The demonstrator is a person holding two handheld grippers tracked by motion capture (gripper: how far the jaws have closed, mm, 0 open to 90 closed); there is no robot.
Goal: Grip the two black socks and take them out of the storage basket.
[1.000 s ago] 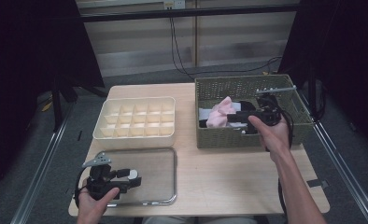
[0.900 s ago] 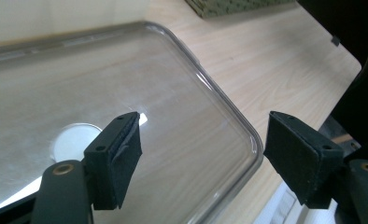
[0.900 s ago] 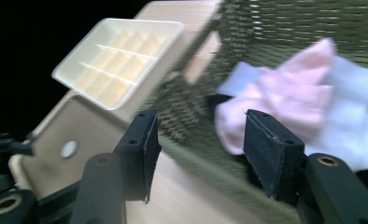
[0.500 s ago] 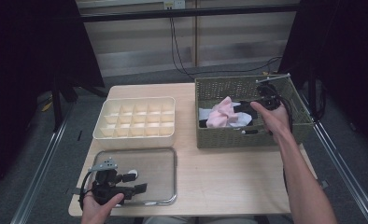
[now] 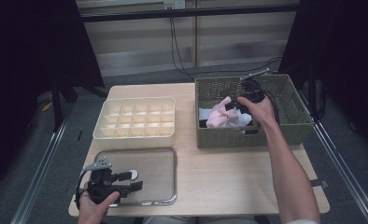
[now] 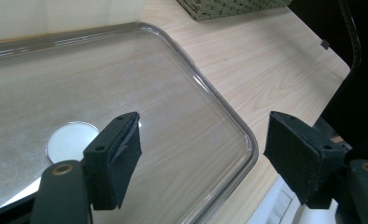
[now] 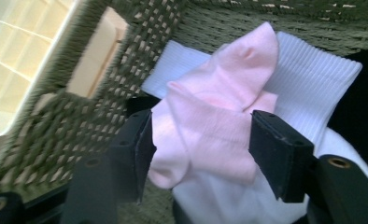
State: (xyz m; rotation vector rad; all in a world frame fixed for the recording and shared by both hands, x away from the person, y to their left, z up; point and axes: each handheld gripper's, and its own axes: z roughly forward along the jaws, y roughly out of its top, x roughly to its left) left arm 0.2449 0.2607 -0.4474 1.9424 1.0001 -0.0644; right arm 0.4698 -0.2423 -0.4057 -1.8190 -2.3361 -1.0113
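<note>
Jaws of the right gripper (image 7: 198, 154), just closing slightly, straddle the pink sock (image 7: 219, 121) inside the wicker basket (image 5: 210, 135), close to its near wall. Left gripper (image 6: 201, 158) gapes wide over the clear lid's (image 6: 210, 93) rounded corner.

Light wood table (image 5: 229, 172) on grey floor (image 5: 140, 77). Pale panelled wall (image 5: 229, 32) behind, black cables (image 5: 175, 42) hanging down it. Dark drapes (image 5: 28, 56) both sides. Metal rails (image 5: 37, 172) flank table.
</note>
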